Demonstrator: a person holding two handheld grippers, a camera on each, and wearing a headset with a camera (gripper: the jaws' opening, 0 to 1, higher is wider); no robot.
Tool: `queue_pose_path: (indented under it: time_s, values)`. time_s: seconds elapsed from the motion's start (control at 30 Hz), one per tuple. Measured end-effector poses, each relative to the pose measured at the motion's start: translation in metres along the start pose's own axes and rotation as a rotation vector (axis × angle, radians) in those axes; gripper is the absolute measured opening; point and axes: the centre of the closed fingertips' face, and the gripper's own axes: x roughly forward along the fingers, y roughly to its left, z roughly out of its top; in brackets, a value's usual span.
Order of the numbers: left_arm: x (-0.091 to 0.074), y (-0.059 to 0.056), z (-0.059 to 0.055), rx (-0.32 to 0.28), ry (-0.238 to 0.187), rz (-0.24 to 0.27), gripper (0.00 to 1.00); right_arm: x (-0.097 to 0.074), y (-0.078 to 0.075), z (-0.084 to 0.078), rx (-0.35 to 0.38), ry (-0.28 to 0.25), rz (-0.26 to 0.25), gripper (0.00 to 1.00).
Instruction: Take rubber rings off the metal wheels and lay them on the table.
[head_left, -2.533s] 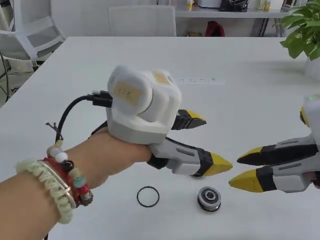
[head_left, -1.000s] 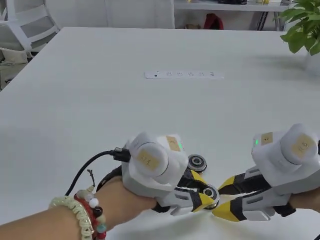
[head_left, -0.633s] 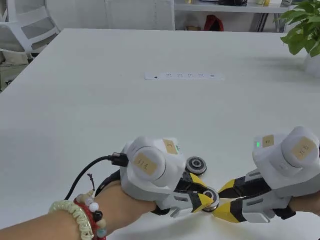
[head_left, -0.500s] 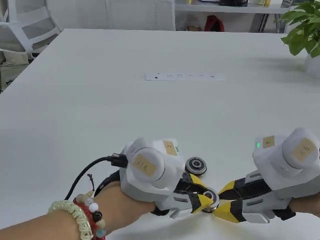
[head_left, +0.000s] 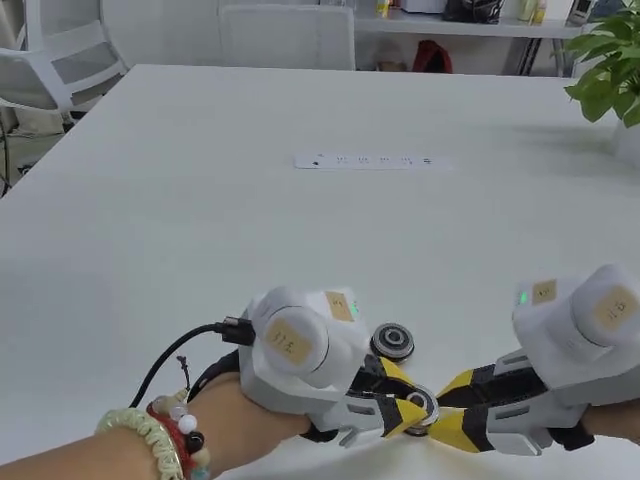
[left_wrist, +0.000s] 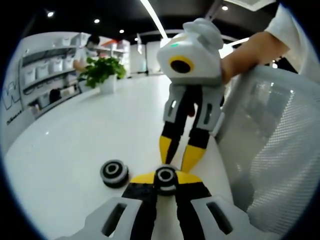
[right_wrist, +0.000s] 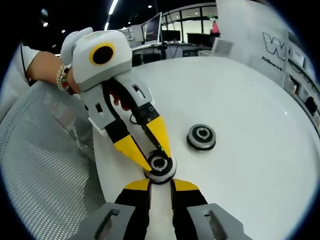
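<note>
1. A metal wheel (right_wrist: 160, 164), dark at the rim, sits clamped between the yellow tips of the left gripper (left_wrist: 165, 179), just above the near edge of the white table (head_left: 200, 200).
2. The right gripper (left_wrist: 176, 161) meets it head-on from the opposite side. Its jaws are narrowly parted and its tips are at the wheel's rim, but it cannot be told whether they pinch anything.
3. A second wheel (head_left: 392, 341) lies flat on the table just beyond the pair. It is close to the left gripper's body and touched by neither tool.
4. In the head view, the person's left wrist carries beaded bracelets (head_left: 165, 440), and a black cable (head_left: 175, 355) loops from the back of the left gripper.
5. Farther up the table, well apart from the work, a white power strip (head_left: 368, 160) lies crosswise.
6. A leafy green plant (head_left: 608, 60) stands at the table's far right corner, and a white chair (head_left: 60, 50) at the far left.
</note>
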Motion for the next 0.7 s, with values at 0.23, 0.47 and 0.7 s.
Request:
queue_pose_path:
  time_s: [0.23,0.47,0.7]
  values:
    - [-0.0008,-0.0002,-0.0001,-0.012,-0.008,0.005,0.14,-0.0023,-0.0013,-0.0008,-0.019,0.010,-0.007,0.04]
    - [-0.0009,0.0000,0.0000,-0.023,-0.011,0.013,0.14,-0.0021,-0.0027,0.0003,-0.043,0.013,-0.016,0.01]
    - [-0.0014,0.0025,-0.0003,-0.050,-0.015,0.022,0.14,-0.0007,-0.0009,0.0019,-0.114,0.003,-0.017,0.02]
